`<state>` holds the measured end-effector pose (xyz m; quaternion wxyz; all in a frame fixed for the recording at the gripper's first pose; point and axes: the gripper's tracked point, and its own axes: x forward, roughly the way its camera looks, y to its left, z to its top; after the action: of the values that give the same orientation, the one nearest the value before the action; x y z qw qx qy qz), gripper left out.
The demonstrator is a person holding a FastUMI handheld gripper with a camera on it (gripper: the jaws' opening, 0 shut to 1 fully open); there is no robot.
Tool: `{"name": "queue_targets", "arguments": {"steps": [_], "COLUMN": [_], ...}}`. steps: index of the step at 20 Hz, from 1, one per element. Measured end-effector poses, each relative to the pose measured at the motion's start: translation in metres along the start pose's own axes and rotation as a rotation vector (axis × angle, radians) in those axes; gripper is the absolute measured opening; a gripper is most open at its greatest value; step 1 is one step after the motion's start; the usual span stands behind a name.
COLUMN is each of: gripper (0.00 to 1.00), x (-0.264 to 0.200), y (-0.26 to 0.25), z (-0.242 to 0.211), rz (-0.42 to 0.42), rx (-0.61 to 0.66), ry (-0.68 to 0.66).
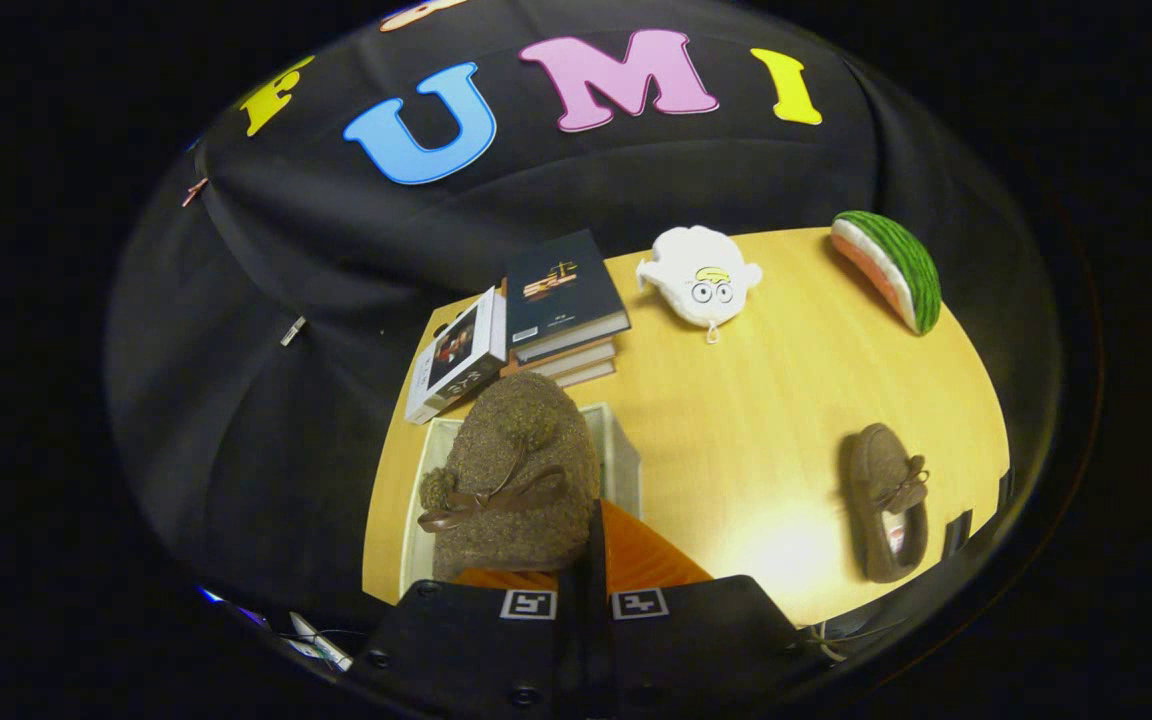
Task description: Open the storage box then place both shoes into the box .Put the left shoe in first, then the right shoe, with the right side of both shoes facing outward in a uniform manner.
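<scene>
- A light wooden table (736, 420) is filling the centre and right of the frame, with black cloth hanging behind it.
- A translucent white storage box (618, 455) is sitting at lower centre-left, open at the top; a fuzzy brown shoe (516, 480) with a ribbon bow is hanging over it and hiding most of the inside, so what is lying in the box cannot be made out.
- The gripper (584, 575) is showing at the bottom centre, its fingers drawn close together and appearing to pinch the back of that shoe; the contact itself is hidden, and an orange part is showing just beside the fingers.
- A stack of books (561, 300) is resting just beyond the box, with one white book (456, 358) leaning against it.
- A watermelon-slice plush (891, 268) is lying at upper right.
- A white plush toy (701, 275) with eyes is sitting at upper centre.
- The second brown shoe (891, 500) is lying at lower right, well apart from the box.
</scene>
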<state>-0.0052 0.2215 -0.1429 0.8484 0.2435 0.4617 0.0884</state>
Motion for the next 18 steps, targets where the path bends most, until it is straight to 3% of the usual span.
{"name": "queue_targets", "arguments": {"steps": [9,12,16,18], "gripper": [0.07,0.1,0.27,0.49], "x": [0.075,0.094,0.103,0.102], "y": [0.04,0.057,0.074,0.075], "z": [-0.042,-0.058,-0.081,-0.095], "rz": [-0.1,-0.084,-0.016,0.018], "rx": [-0.046,-0.036,-0.019,-0.02], "ry": [0.112,0.164,0.239,0.291]}}
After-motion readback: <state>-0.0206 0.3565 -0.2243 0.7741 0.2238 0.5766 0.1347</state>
